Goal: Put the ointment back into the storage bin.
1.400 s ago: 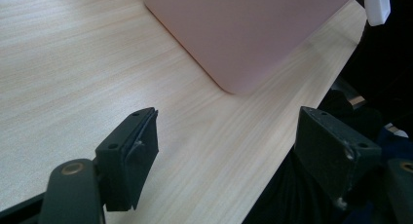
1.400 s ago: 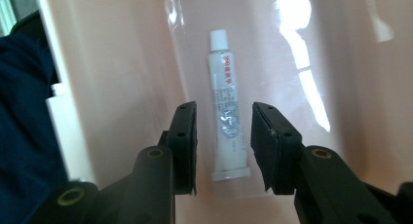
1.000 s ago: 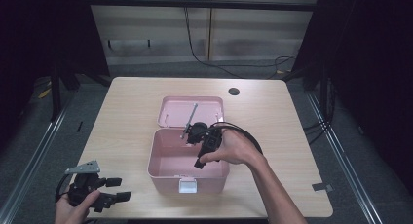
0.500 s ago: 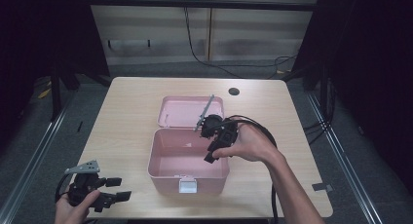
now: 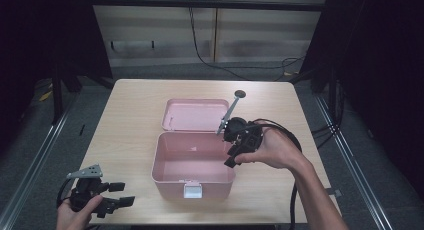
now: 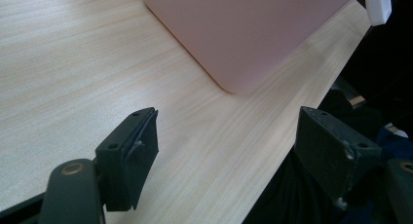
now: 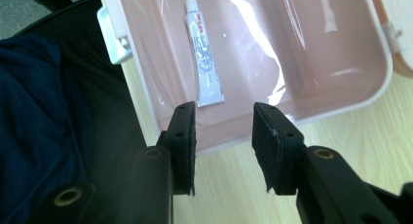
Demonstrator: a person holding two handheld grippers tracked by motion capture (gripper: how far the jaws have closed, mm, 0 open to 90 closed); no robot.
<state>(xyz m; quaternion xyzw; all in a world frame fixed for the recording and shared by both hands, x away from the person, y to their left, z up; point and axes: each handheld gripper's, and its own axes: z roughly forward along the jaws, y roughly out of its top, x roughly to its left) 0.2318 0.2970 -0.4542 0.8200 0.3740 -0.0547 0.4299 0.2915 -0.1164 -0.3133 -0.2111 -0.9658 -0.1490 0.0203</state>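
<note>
A pink box point(image 5: 161, 160) stands open at the table's middle, its lid point(image 5: 195, 115) laid back flat behind it. In the right gripper view a white tube point(image 7: 204, 53) lies on the floor of the box point(image 7: 341, 104). My right gripper point(image 5: 233, 157) hovers over the box's right rim, pointing down and toward the person. Its jaws stand apart with nothing between them, and the tube lies beyond the right gripper point(image 7: 224, 107). My left gripper point(image 5: 122, 193) rests at the table's front left, open and empty. From the left gripper point(image 6: 229, 112) the box wall point(image 6: 253, 34) lies ahead.
A white latch point(image 5: 193, 191) sits on the box's front wall. A small dark round disc point(image 5: 240, 94) lies on the table behind the lid. The table's front edge point(image 6: 272, 175) runs close under the left gripper. Bare wood point(image 5: 125, 120) spreads left of the box.
My right gripper has lifted and moved to the right, from above the box's inside to over its right rim. The left gripper has stayed put.
</note>
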